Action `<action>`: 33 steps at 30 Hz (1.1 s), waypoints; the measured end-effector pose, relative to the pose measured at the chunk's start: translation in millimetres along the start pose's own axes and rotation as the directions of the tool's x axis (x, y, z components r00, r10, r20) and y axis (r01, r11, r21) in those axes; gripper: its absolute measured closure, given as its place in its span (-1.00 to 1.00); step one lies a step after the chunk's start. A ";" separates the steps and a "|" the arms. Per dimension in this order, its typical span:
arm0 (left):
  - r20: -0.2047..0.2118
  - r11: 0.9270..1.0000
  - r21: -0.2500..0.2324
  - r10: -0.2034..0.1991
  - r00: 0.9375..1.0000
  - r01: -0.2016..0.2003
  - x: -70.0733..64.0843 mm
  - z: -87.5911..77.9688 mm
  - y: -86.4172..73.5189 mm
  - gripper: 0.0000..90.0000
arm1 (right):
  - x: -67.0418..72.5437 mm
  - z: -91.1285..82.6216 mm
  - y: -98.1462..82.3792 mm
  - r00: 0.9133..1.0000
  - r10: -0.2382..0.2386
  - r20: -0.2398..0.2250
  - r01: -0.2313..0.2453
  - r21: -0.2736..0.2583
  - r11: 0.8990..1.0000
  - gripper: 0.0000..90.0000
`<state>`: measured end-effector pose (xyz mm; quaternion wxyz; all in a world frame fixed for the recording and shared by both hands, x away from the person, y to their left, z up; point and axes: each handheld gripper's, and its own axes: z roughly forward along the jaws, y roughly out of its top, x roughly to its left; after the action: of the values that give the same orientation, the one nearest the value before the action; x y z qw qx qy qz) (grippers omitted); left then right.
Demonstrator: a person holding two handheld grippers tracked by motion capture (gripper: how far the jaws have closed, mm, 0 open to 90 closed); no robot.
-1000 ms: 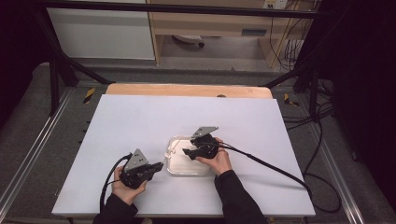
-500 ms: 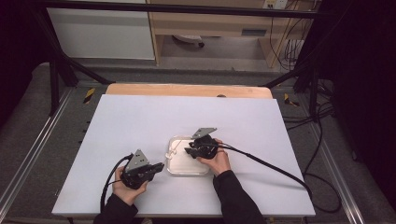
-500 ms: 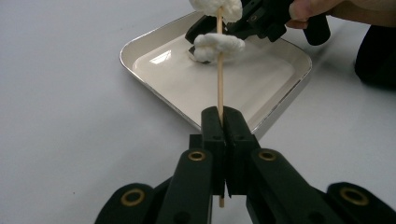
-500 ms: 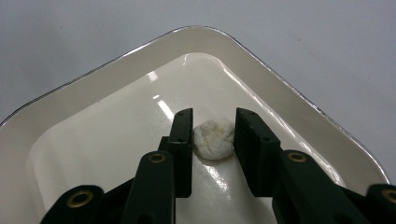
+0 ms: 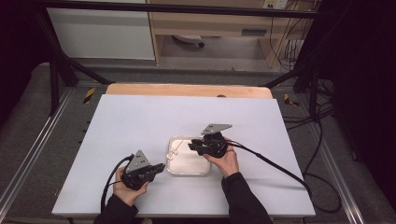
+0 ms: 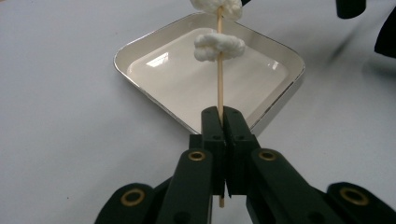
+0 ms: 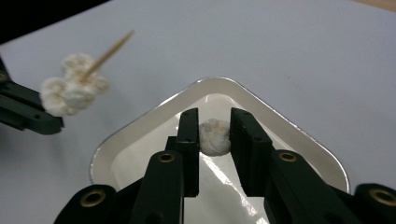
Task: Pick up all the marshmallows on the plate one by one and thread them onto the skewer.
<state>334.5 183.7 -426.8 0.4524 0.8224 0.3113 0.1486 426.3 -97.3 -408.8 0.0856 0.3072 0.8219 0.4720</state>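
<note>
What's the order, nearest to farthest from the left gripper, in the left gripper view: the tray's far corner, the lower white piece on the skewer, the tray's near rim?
1. Near rim of the tray, just beyond the left gripper.
2. Lower white piece, partway up the skewer.
3. Far corner, top of view.

Your two grippers are flanking the tray (image 5: pixel 189 171) on the table (image 5: pixel 140 121).

You are holding the left gripper (image 5: pixel 159 167) just left of the tray, near the table's front edge, its jaws clamping the lower end of a skewer (image 6: pixel 219 88) that is reaching out over the tray. Two puffs are sitting on that skewer, one (image 6: pixel 219 46) above the tray's floor and another (image 6: pixel 215 5) farther along toward the tip. You are holding the right gripper (image 5: pixel 192 146) over the tray's right side, and a third puff (image 7: pixel 215 136) is sitting between its jaws above the tray. The skewer's tip is lying to the left of those jaws in the right gripper view.
</note>
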 end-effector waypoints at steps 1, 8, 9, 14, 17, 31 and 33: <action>0.002 1.000 -0.003 -0.002 1.000 0.002 -0.6 0.1 0.1 0.97 | -0.2 -5.9 0.4 1.000 0.009 -0.007 -0.009 -0.018 1.000 0.65; 0.022 1.000 -0.009 0.018 1.000 -0.017 -5.5 1.2 0.8 0.97 | -2.3 -43.2 0.4 0.993 0.078 -0.086 -0.090 -0.139 0.986 0.64; 0.027 1.000 -0.012 0.018 0.999 -0.018 -7.1 1.6 0.9 0.97 | -2.7 -47.3 0.2 0.992 0.087 -0.095 -0.101 -0.156 0.983 0.64; 0.046 0.999 -0.020 0.038 0.998 -0.037 -14.4 2.5 2.5 0.97 | -2.9 -62.5 -0.8 0.980 0.121 -0.157 -0.156 -0.232 0.960 0.63; 0.057 0.999 -0.025 0.044 0.997 -0.043 -17.4 3.2 2.9 0.97 | -0.4 -64.8 -1.4 0.973 0.133 -0.187 -0.180 -0.259 0.949 0.63; 0.063 0.998 -0.043 0.051 0.997 -0.048 -20.8 2.6 3.6 0.97 | 5.8 -49.9 -6.6 0.948 0.173 -0.268 -0.249 -0.281 0.927 0.62; 0.064 0.998 -0.045 0.050 0.997 -0.048 -21.1 2.6 3.7 0.97 | 6.2 -48.0 -7.5 0.946 0.176 -0.273 -0.253 -0.280 0.926 0.62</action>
<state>321.2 166.9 -424.4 0.4763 0.8242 0.2727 0.1395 397.5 -131.2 -388.2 -0.0205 0.3183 0.7027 0.6360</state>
